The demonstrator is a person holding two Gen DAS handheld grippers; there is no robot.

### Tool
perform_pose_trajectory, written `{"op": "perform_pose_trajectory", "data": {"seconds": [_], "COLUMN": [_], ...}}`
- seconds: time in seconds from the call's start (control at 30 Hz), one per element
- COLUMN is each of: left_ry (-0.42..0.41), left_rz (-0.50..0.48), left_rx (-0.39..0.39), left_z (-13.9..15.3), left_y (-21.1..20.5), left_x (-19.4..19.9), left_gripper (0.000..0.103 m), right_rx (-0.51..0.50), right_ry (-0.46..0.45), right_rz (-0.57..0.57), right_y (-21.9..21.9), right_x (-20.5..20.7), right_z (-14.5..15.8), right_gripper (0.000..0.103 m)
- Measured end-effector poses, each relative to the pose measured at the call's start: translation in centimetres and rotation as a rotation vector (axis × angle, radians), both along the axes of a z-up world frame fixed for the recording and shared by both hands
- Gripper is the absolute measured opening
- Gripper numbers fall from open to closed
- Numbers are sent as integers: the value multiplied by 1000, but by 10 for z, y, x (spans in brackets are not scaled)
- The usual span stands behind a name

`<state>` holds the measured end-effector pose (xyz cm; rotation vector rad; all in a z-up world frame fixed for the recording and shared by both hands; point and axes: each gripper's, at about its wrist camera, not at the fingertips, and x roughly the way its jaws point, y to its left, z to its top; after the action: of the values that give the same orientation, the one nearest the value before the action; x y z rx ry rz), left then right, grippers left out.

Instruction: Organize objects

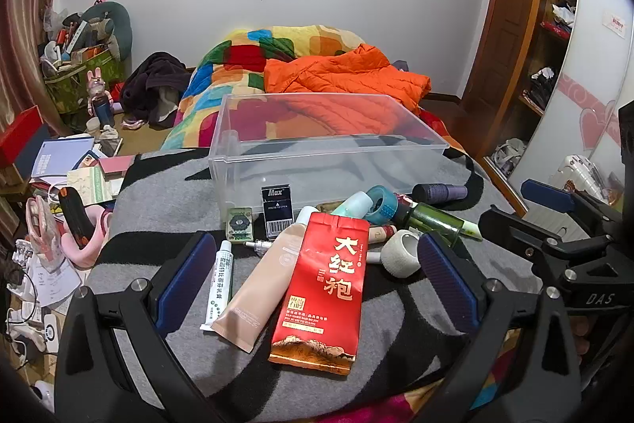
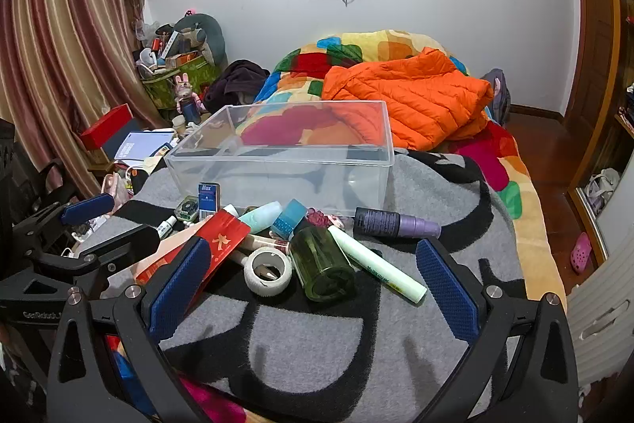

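Observation:
A clear plastic bin point(image 1: 245, 161) point(image 2: 380, 169) stands empty on the grey and black blanket point(image 1: 166, 185). In front of it lies a heap of small items: a red tea pouch point(image 1: 321, 292) point(image 2: 222, 244), a beige tube point(image 1: 265, 276), a white ointment tube point(image 1: 220, 284), a black Max box point(image 1: 277, 211), a white tape roll point(image 1: 402, 252) point(image 2: 267, 270), a green jar point(image 2: 323, 266), a pale green tube point(image 2: 376, 264) and a purple bottle point(image 2: 396, 222). My left gripper point(image 1: 317, 280) hangs open above the pouch and beige tube. My right gripper point(image 2: 313, 280) hangs open above the tape roll and green jar.
Behind the bin lie an orange jacket point(image 1: 344, 78) and a patchwork quilt point(image 1: 245, 58). Papers, boxes and cables crowd the floor at left point(image 1: 67, 185). A wooden wardrobe point(image 1: 554, 38) stands at right. Curtains point(image 2: 59, 46) hang at the left.

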<state>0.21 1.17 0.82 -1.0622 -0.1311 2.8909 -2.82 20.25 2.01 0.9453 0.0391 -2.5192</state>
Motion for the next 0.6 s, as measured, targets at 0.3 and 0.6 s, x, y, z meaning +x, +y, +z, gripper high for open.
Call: {"op": "perform_pose_trajectory", "data": {"seconds": [0.3, 0.6], "left_ry": [0, -2], "left_rz": [-5, -7], "left_rx": [2, 7], "left_z": [-2, -3], "left_y": [1, 1], "left_x": [1, 0], "left_gripper": [103, 103], "right_rx": [-1, 0], "right_ry": [0, 0], "right_rz": [0, 0], "right_y": [0, 0], "right_x": [0, 0], "right_z": [0, 0], "right_gripper": [103, 103]}}
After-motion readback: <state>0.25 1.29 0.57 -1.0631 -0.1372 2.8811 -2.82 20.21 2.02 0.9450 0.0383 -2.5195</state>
